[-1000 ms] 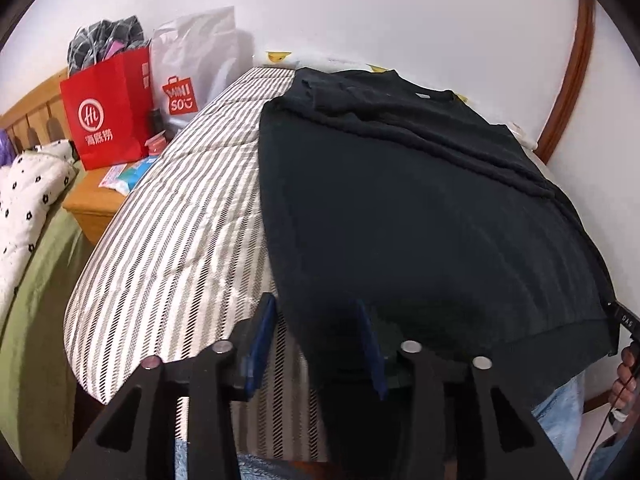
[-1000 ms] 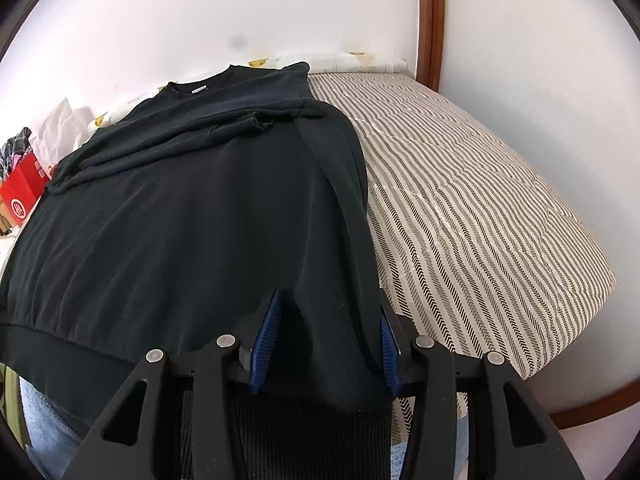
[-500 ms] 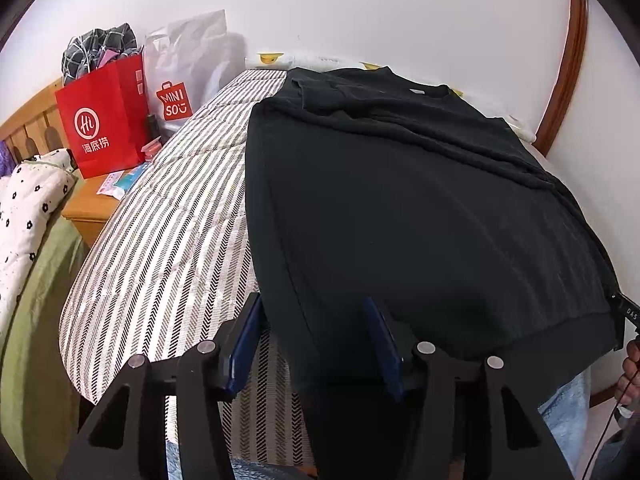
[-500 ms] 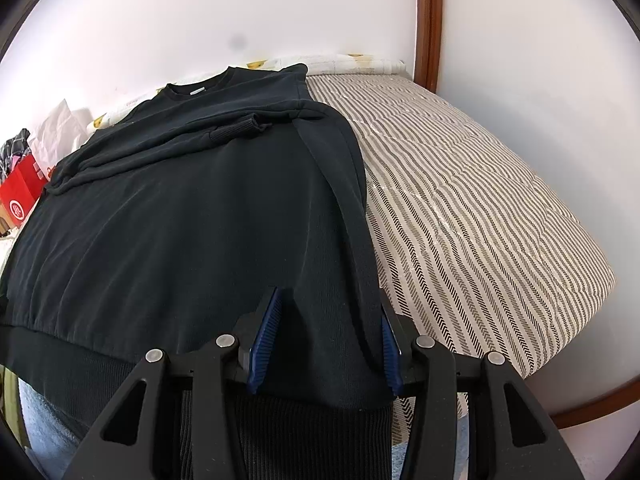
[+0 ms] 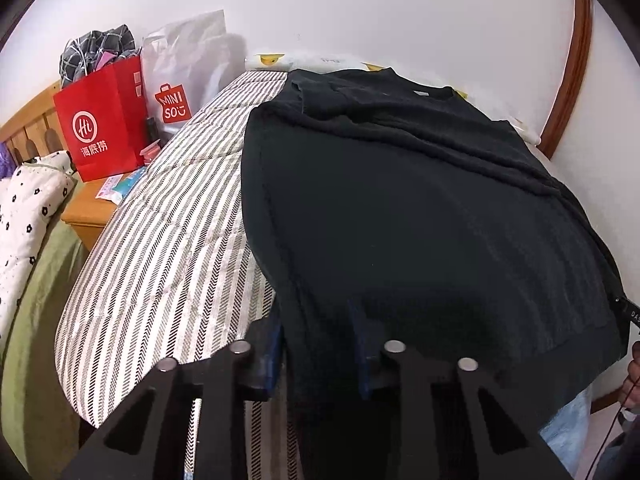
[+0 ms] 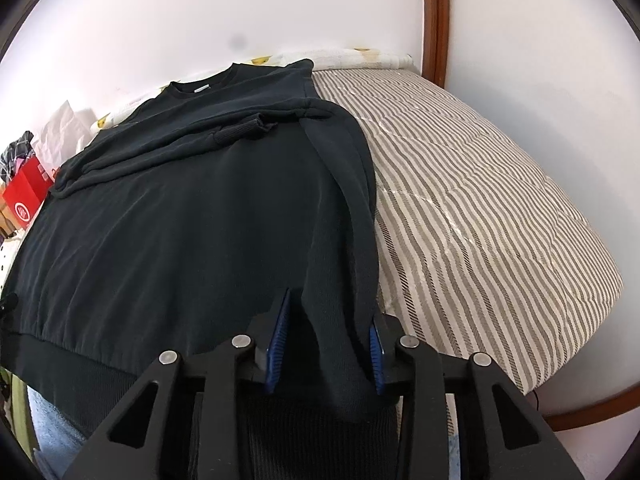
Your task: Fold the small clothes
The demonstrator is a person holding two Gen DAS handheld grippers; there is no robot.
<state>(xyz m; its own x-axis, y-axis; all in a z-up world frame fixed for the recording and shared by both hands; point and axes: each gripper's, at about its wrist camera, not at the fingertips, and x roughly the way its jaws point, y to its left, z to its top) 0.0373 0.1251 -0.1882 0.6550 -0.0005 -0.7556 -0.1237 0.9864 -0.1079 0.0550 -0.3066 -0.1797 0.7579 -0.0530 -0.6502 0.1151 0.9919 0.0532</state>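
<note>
A black sweatshirt [image 5: 420, 208] lies flat on the striped bed, collar at the far end, sleeves folded across the chest; it also shows in the right wrist view [image 6: 192, 216]. My left gripper [image 5: 318, 344] straddles the hem's left corner, jaws narrowed with black fabric between the blue pads. My right gripper [image 6: 326, 344] straddles the hem's right corner the same way, cloth bunched between its pads. The ribbed hem hangs over the bed's near edge.
The striped mattress [image 5: 168, 240] [image 6: 480, 208] extends to both sides. A red paper bag [image 5: 100, 128] and a white Miniso bag [image 5: 184, 80] stand on a wooden nightstand at the left. A wooden frame [image 6: 436, 20] rises at the right wall.
Both grippers' jaws have narrowed on the hem corners. The left gripper has shifted right onto the cloth and the sweatshirt looks pulled slightly flatter.
</note>
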